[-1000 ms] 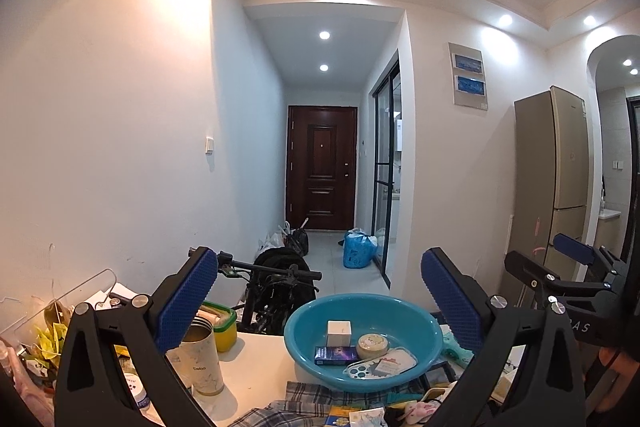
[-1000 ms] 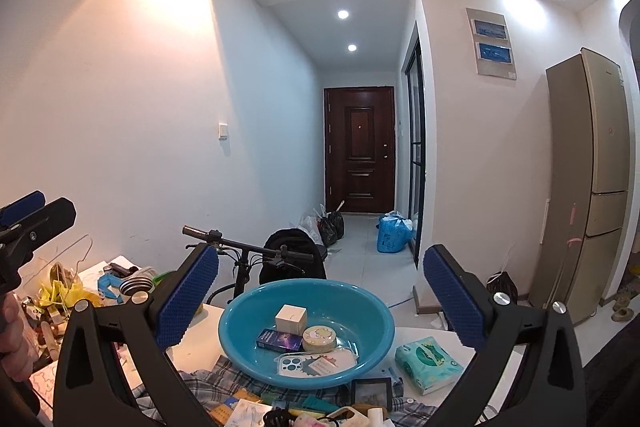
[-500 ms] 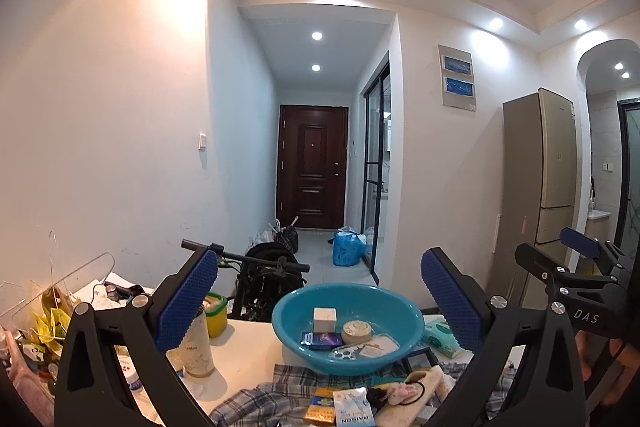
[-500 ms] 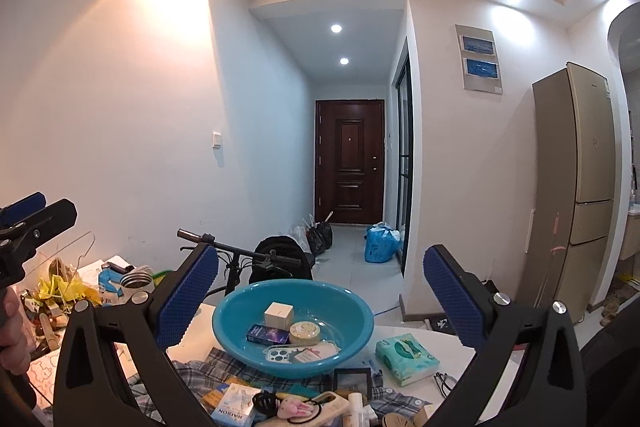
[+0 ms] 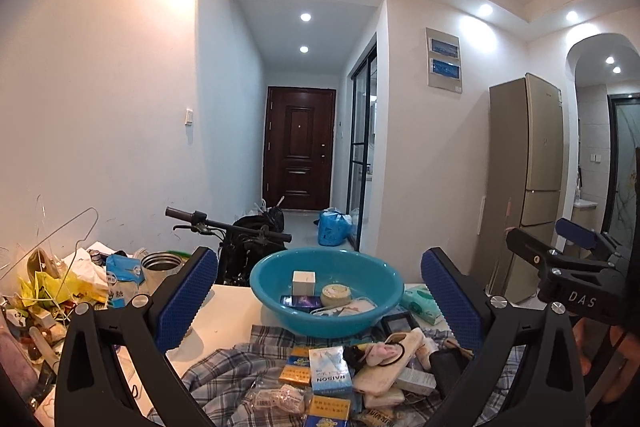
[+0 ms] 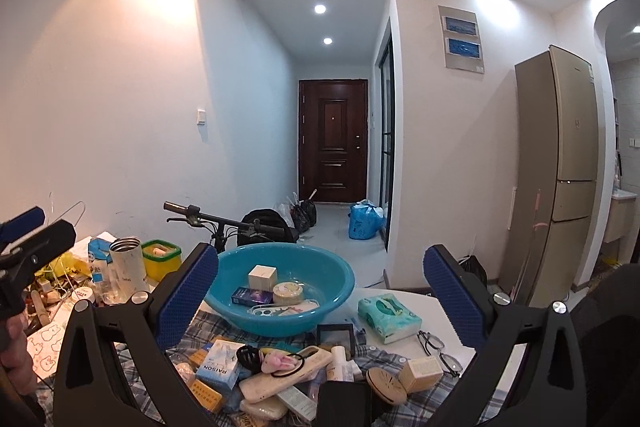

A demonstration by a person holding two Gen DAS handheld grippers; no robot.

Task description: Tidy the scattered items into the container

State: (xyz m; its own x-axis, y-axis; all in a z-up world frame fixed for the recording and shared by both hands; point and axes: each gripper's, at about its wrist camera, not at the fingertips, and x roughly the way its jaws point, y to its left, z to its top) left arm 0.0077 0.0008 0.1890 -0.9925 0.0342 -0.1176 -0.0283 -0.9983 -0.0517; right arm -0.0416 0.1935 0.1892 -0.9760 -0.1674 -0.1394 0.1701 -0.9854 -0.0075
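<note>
Left gripper [image 5: 316, 303]: fingers spread wide, holding nothing — raised above the clutter, seemingly between picks.
Right gripper [image 6: 320, 301]: also wide apart and empty, aimed the same way.
Scattered items [image 6: 280, 377]: one heap on the checked cloth [image 6: 208, 323] nearest the grippers — too jumbled to count.
Basin [image 6: 340, 277]: one, blue, just beyond the heap; four items visible inside.
Tissue pack [image 6: 388, 319]: one, right of the basin, not yet tidied.

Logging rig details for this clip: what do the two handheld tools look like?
Both are matte black frames with silver screws and two fingers faced in blue textured pads. The left tool and right tool look identical. White letters "DAS" mark the right tool's side. No cables visible.
</note>
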